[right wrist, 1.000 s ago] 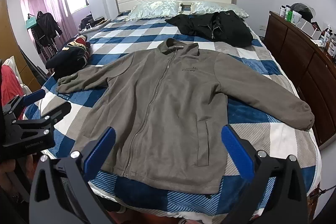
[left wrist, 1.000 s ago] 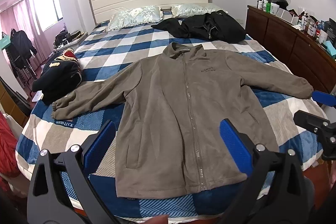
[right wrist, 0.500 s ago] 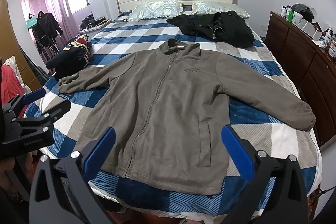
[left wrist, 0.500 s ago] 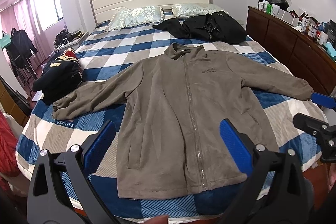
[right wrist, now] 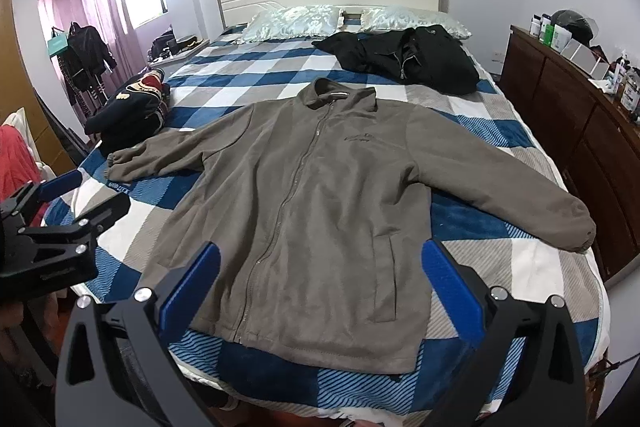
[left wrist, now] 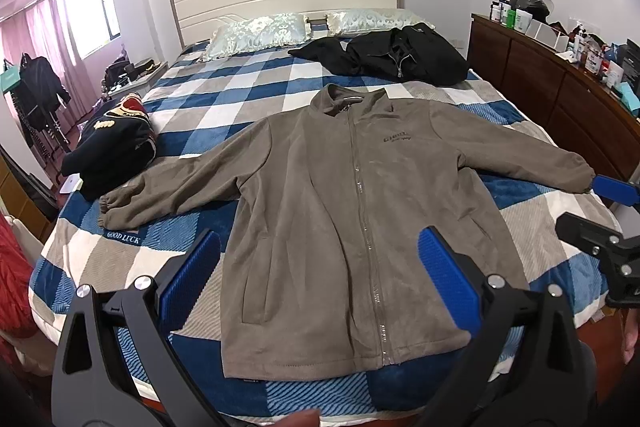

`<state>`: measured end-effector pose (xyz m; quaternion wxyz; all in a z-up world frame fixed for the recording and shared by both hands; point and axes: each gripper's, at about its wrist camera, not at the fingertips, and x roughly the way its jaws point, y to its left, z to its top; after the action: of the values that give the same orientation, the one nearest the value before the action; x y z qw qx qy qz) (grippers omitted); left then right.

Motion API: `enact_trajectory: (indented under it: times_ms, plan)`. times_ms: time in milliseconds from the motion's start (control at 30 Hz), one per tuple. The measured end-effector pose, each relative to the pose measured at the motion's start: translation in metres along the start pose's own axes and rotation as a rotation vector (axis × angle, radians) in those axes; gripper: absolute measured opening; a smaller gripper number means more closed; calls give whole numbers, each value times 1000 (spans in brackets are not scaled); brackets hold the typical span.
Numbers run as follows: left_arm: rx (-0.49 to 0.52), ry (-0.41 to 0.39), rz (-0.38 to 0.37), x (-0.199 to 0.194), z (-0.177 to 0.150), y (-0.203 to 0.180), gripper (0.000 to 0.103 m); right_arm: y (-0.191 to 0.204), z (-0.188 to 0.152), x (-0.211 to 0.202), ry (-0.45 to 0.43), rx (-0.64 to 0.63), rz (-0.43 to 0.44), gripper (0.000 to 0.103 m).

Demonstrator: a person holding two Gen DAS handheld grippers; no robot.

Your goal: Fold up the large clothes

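Note:
A large grey-brown zip jacket [left wrist: 344,219] lies flat and face up on the bed, zipped, with both sleeves spread out to the sides; it also shows in the right wrist view [right wrist: 320,195]. My left gripper [left wrist: 320,275] is open and empty, held above the jacket's hem at the foot of the bed. My right gripper [right wrist: 320,279] is open and empty, also above the hem, further right. Each gripper shows at the edge of the other's view: the right one [left wrist: 600,219], the left one [right wrist: 64,203].
The bed has a blue, white and grey checked blanket [left wrist: 224,99]. A black jacket [left wrist: 404,59] lies near the pillows. A folded dark garment [left wrist: 116,143] sits at the bed's left edge. A wooden dresser [right wrist: 580,115] stands along the right side.
Both grippers have drifted slightly; the jacket sits a little lower and closer in the views. Nothing was taken hold of.

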<state>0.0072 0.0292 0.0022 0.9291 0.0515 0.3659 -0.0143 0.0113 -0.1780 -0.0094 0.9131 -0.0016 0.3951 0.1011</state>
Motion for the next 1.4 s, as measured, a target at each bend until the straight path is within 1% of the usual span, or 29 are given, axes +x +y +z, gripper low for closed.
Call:
enact_trajectory:
  times_ms: [100, 233, 767, 1100, 1400]
  plan:
    - [10, -3, 1, -1, -1, -1, 97, 0, 0, 1, 7, -1, 2, 99]
    - [9, -2, -1, -1, 0, -1, 97, -2, -1, 2, 17, 13, 32, 99]
    - [11, -1, -5, -1, 1, -3, 97, -6, 3, 1, 16, 29, 29, 99]
    - [11, 10, -18, 4, 2, -5, 97, -2, 3, -1, 17, 1, 24, 99]
    - [15, 9, -18, 5, 2, -7, 97, -1, 4, 2, 20, 2, 26, 99]
